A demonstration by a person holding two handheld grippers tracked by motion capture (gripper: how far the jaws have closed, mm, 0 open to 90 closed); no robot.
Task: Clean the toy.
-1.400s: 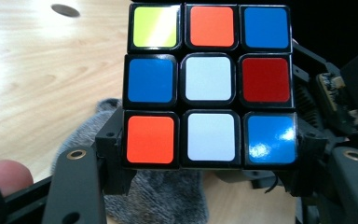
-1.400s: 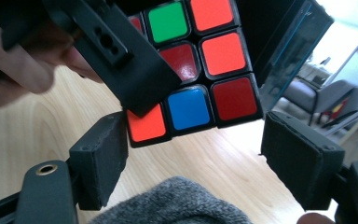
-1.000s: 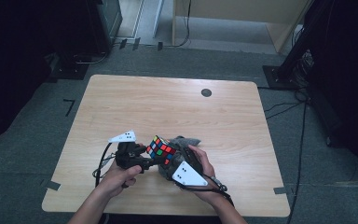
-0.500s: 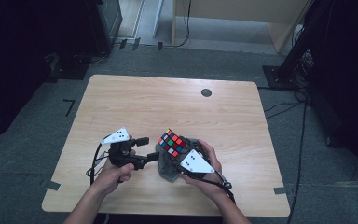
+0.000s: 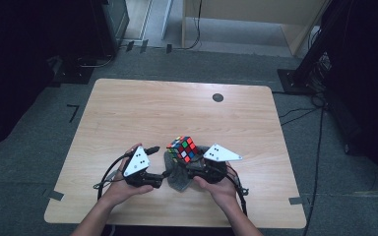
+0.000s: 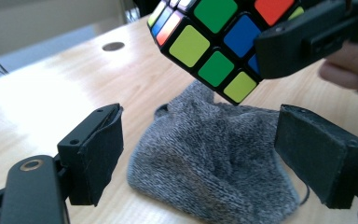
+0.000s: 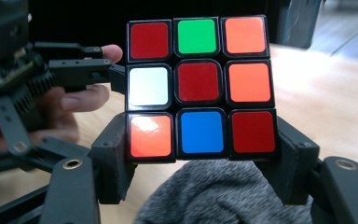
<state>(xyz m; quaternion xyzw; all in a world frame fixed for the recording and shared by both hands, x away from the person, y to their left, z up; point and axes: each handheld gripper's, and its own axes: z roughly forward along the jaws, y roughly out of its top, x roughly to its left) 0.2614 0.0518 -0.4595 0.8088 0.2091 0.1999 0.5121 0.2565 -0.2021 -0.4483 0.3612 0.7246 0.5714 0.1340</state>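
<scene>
One corner of the cube (image 5: 182,148) points down, right gripper (image 5: 193,164) clamping it.

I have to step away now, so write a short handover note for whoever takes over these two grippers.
Right gripper: shut on the puzzle cube, held in the air above the grey sock.
Left gripper: open, empty, jaws either side of the sock, not touching it.
Sock lies crumpled on the table near its front edge.
Done: cube gripped and raised.
Left: probably grip the sock; the cube's destination is unclear.
</scene>
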